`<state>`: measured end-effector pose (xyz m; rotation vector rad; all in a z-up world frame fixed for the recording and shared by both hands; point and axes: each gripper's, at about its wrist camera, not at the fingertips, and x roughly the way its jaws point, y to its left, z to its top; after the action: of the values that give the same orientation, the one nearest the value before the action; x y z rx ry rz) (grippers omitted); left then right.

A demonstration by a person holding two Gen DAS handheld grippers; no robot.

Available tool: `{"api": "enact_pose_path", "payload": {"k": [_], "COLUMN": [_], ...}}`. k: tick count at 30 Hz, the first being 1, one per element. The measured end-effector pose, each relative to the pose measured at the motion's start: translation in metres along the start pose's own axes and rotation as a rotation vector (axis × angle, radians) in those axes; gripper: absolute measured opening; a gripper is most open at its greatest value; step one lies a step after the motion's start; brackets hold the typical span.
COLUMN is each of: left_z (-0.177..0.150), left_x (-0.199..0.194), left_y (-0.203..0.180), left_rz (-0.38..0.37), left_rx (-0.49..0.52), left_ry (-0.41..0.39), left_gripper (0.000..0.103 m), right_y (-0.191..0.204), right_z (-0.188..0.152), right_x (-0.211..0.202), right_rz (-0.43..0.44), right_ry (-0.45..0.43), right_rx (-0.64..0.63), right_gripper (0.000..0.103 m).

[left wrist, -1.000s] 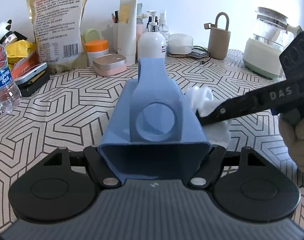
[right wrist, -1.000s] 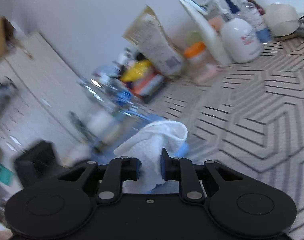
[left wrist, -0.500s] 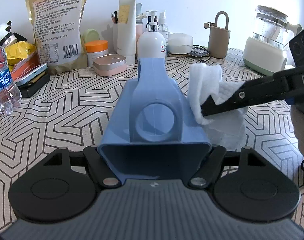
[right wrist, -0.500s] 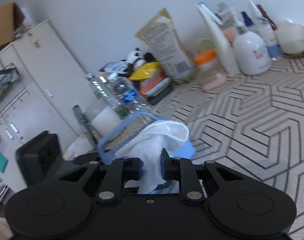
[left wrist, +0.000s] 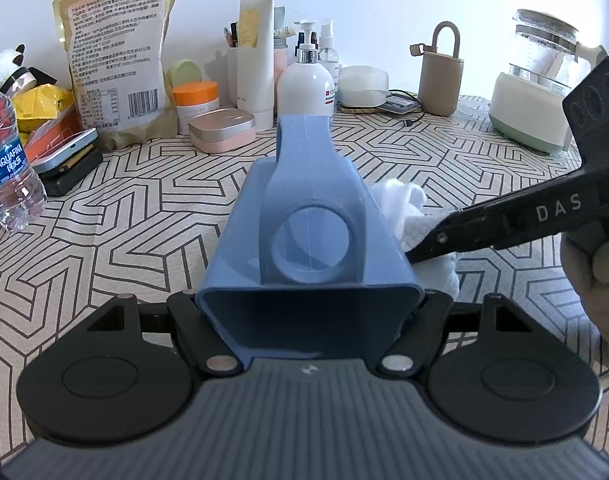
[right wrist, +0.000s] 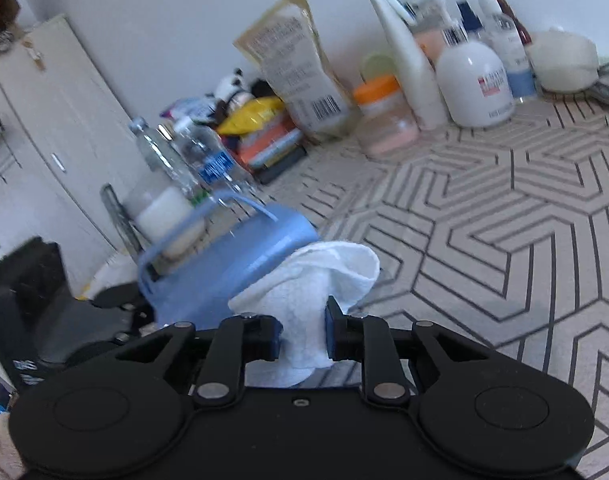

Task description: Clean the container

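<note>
Tablecloth (left wrist: pixel 144 216) with a black-line geometric pattern fills the middle and lower part of both views, and right in the centre of the left wrist view sits the container (left wrist: pixel 308 240), a pale blue plastic piece lying on its side with its open mouth toward the camera and a round ring moulded on its upper face. The left gripper (left wrist: pixel 309 312) has it clamped, a finger pressed on each side of the mouth rim. In the right wrist view the same container shows at lower left, blurred, with its thin blue handle loop arched over it. Coming in from the right edge of the left wrist view is the right gripper (left wrist: pixel 414 258), black, lettered DAS, its tip at the container's right wall. It is closed on the cloth (left wrist: pixel 404 204), a white bunched towel pressed against that right wall; in the right wrist view the cloth (right wrist: pixel 316 280) bulges up between the two black fingers (right wrist: pixel 338 332) at lower centre, touching the blue side. Along the back wall, upper part of the frame, stands a row of clutter: a kettle (left wrist: pixel 532 84) at far right, a snack bag (left wrist: pixel 116 64) at upper left, a white pump bottle (left wrist: pixel 306 88) directly behind the container, a water bottle (left wrist: pixel 6 160) at the left edge, and an orange-lidded jar (left wrist: pixel 194 104) beside the bag.
</note>
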<state>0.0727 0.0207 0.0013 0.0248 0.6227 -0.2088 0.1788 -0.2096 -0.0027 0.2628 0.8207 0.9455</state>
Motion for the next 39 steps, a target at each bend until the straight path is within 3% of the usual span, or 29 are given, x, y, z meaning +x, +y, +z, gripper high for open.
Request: {"api": "enact_pose_path", "payload": {"k": [6,23,39], "left_z": [0.000,0.000,0.000], "left_x": [0.000,-0.001,0.000], "left_y": [-0.001,-0.003,0.004], "left_rz": [-0.003,-0.003,-0.002], "left_rx": [0.004,-0.011,-0.011], "left_ry": [0.000,0.001,0.002], "left_gripper": [0.073,0.073,0.073], "right_y": [0.003,0.016,0.017], "right_z": [0.000,0.005,0.003], "right_x": [-0.003,-0.016,-0.017], "right_rz": [-0.012,0.101,0.057], "right_ry": [-0.003,-0.070,-0.057], "right_rx": [-0.022,-0.041,-0.052], "right_gripper": [0.025,0.025,0.025]}}
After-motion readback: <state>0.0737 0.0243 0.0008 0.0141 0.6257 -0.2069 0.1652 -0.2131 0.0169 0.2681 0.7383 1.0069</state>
